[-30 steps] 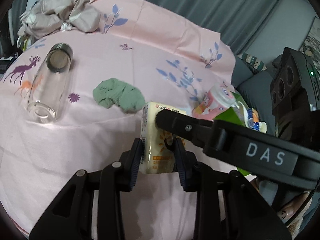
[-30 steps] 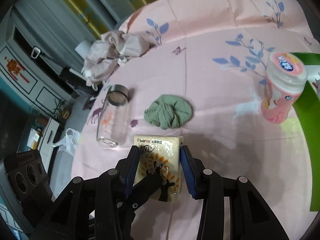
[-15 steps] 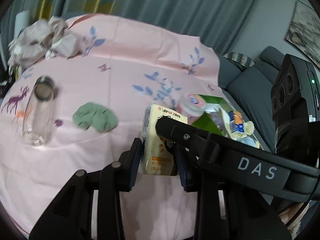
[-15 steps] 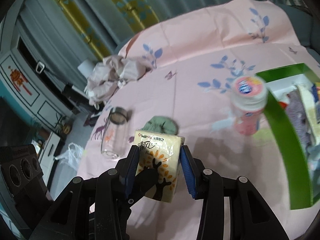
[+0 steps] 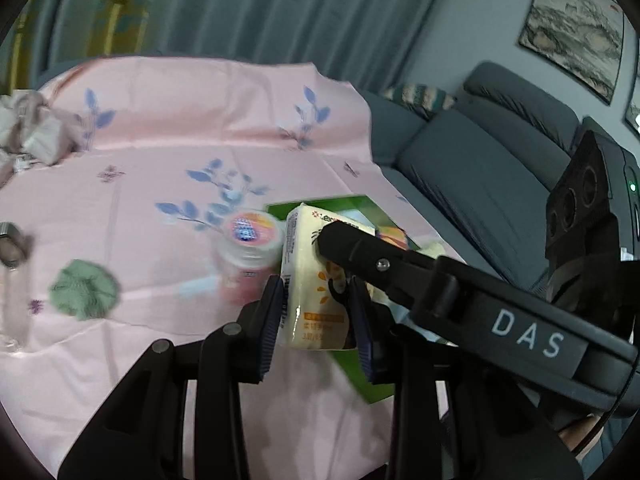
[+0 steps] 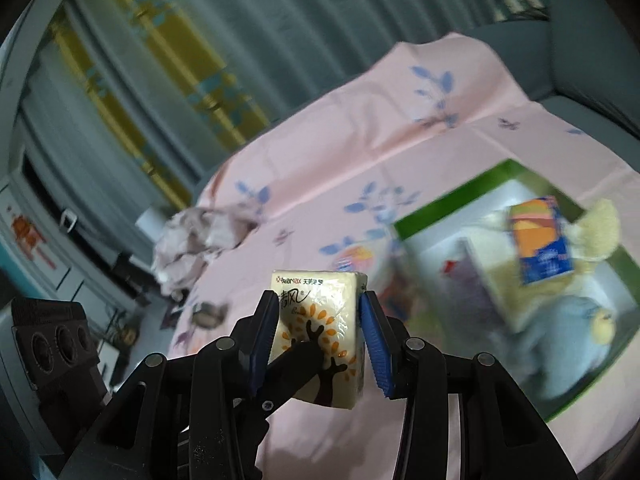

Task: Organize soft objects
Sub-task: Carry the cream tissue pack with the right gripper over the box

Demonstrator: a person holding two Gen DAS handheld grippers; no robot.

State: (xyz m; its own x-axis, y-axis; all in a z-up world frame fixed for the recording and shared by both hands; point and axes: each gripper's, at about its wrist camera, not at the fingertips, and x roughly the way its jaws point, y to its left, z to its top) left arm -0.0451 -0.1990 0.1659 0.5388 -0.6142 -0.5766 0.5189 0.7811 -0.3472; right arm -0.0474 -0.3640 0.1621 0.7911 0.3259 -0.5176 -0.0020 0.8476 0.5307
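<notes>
A cream tissue pack (image 5: 306, 280) (image 6: 320, 312) with an orange tree print hangs above the pink tablecloth, held from two sides. My left gripper (image 5: 314, 294) is shut on its narrow sides, and my right gripper (image 6: 319, 308) is shut on its wider sides. In the left wrist view one black finger (image 5: 360, 250) of the right gripper crosses the pack's face. The green box (image 6: 448, 196) (image 5: 320, 205) lies just right of the pack, holding a blue plush toy (image 6: 568, 344), a yellow plush (image 6: 596, 232) and an orange-blue packet (image 6: 540, 240). A green cloth (image 5: 84, 294) lies on the table at the left.
A pink-capped bottle (image 5: 248, 256) stands just left of the box. A clear glass jar (image 5: 12, 272) lies at the far left. Crumpled beige fabric (image 5: 28, 132) sits at the table's back left. A grey sofa (image 5: 480, 160) runs along the table's right side.
Both grippers have carried the tissue pack up and to the right, from beside the green cloth to beside the green box. The box's contents have come into the right wrist view.
</notes>
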